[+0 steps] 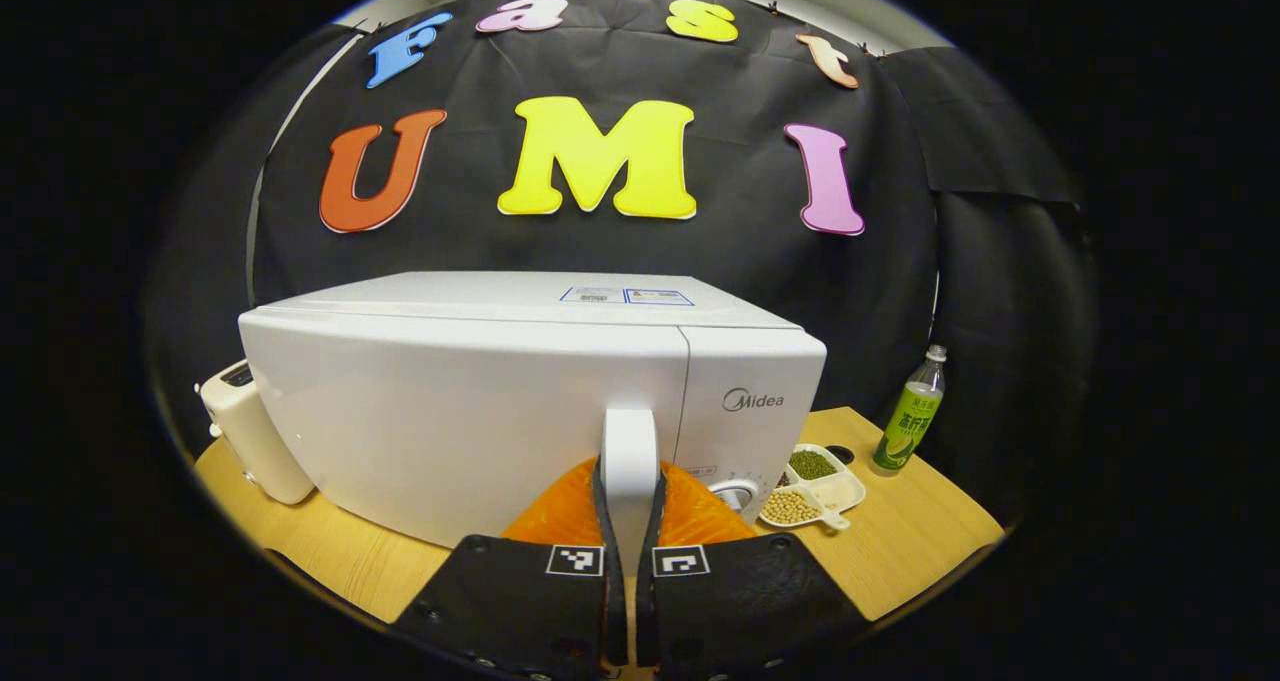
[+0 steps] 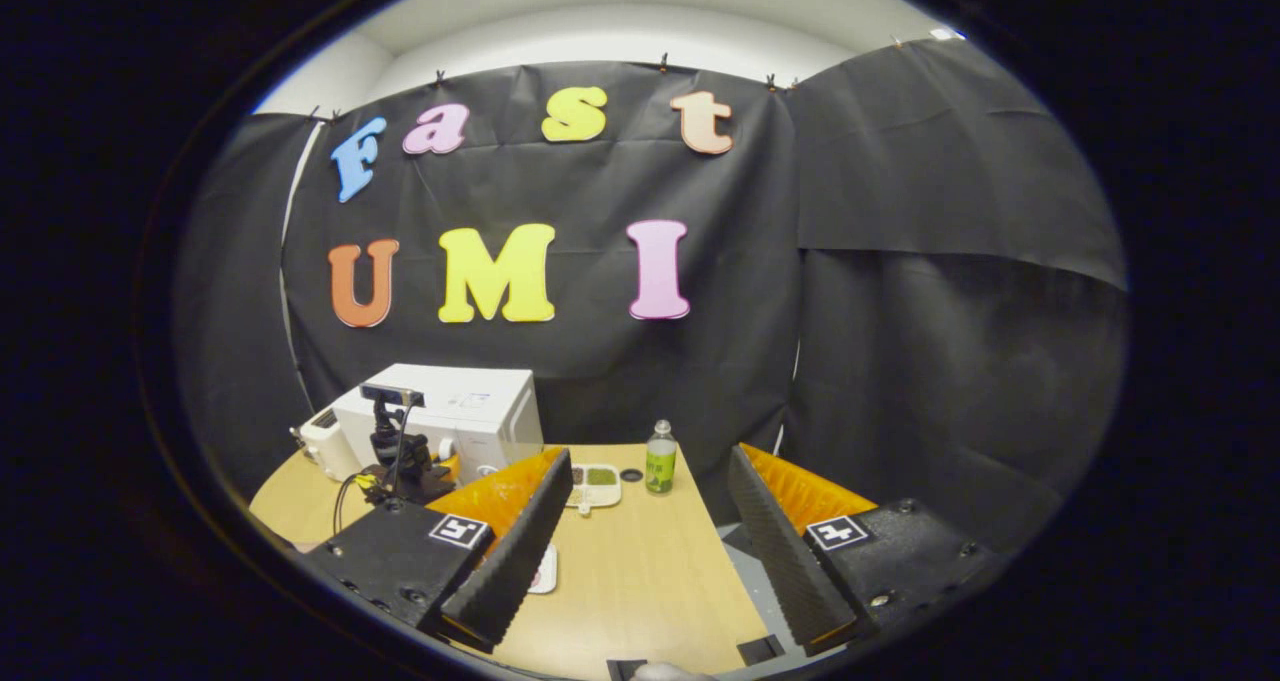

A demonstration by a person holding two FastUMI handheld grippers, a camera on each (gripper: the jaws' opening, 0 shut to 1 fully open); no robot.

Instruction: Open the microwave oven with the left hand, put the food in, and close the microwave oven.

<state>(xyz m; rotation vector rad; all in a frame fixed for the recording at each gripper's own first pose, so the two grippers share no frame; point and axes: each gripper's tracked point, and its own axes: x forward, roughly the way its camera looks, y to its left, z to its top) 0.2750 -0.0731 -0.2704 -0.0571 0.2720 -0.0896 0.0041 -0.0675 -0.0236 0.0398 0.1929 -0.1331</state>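
Your left gripper [image 1: 630, 521] has its fingers pinching the handle [image 1: 629, 461] of the closed microwave [image 1: 480, 401] on the surface [image 1: 900, 541]; your right gripper [image 2: 650, 521] hangs spread above the surface, microwave far left.

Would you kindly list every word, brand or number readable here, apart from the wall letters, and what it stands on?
"Midea": on the front panel of the microwave oven, right of the door.
Stickers on its top: too small to read.
Bottle label: too blurred to read.
Marks around the dial: too small to read.
Door handle, held in the left gripper: no text.
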